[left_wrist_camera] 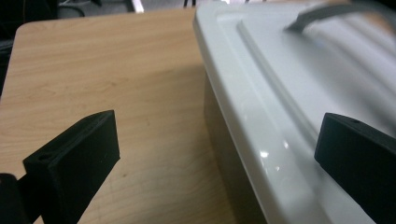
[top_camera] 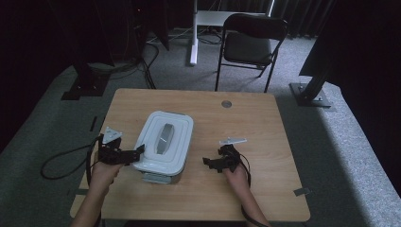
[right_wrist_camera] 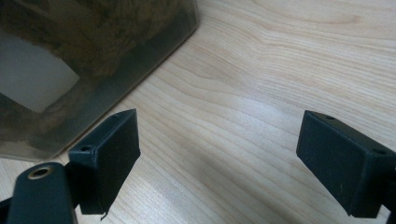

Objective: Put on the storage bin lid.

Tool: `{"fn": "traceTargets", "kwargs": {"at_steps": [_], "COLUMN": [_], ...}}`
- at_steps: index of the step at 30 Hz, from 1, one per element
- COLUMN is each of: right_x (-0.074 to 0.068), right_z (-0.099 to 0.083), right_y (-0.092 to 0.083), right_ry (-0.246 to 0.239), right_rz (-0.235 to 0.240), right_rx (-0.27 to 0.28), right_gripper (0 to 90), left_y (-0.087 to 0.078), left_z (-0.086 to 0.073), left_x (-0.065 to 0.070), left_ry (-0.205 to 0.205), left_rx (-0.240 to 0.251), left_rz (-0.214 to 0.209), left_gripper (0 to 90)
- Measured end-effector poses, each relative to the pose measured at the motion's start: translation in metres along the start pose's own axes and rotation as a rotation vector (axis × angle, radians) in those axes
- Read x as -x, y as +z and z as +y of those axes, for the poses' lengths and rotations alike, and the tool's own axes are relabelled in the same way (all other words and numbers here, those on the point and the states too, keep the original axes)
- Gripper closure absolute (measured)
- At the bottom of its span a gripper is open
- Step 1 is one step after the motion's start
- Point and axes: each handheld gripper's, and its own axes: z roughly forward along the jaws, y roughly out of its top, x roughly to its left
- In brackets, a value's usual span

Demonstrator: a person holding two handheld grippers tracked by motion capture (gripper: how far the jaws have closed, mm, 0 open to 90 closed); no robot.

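Where the wooden desk (top_camera: pixel 246 118) has its middle-left part, sits a white box (top_camera: pixel 163 142) with a lid on top. Long and not wide, with its long side running from the near edge of the desk toward the far edge, leaning a little to the right at the far end. On the lid, a grey handle (top_camera: pixel 165 138) lying flat, pointing the same way as the box. Lid shut, so cannot tell from above what is inside. Through the see-through brownish wall (right_wrist_camera: pixel 93 60) in the right gripper view, something brown and fuzzy inside, too blurry to name, plus a pale patch.

At the near left corner of the box, the left gripper (top_camera: pixel 132 154), held in a hand (top_camera: pixel 103 174). Jaws wide apart in the left gripper view, one over the bare desk and one over the white lid (left_wrist_camera: pixel 280 93), with the rim of the lid between them. Not squeezing anything.

To the right of the box, near but apart from it, the right gripper (top_camera: pixel 208 162), pointing toward the box, held in the other hand (top_camera: pixel 236 176). Jaws wide apart too, with only bare wood between them.

Beyond the desk, on the grey floor, a black folding chair (top_camera: pixel 250 45).
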Motion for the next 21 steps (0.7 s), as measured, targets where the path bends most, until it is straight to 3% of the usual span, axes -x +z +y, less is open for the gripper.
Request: {"fn": "traceTargets", "kwargs": {"at_steps": [4,9,18,21], "right_x": [0.001,0.001,0.000,-0.001], "right_z": [0.001,0.000,0.004,0.005], "right_y": [-0.002,-0.002,-0.002,0.000], "right_ry": [-0.002,0.000,-0.001,-0.003], "right_rz": [-0.004,-0.006,-0.006,-0.004], "right_rx": [0.004,0.003,0.014,0.016], "right_gripper": [12.5,12.5,12.5,12.5], "left_y": [-0.008,-0.011,0.000,0.009], "left_z": [0.002,-0.002,-0.023,-0.030], "left_x": [-0.006,-0.019,-0.049,-0.056], "left_ry": [-0.019,-0.036,-0.104,-0.105], "left_rx": [0.039,0.056,0.050,0.034], "left_rz": [-0.001,0.033,0.074,0.077], "left_gripper": [0.7,0.7,0.7,0.7]}}
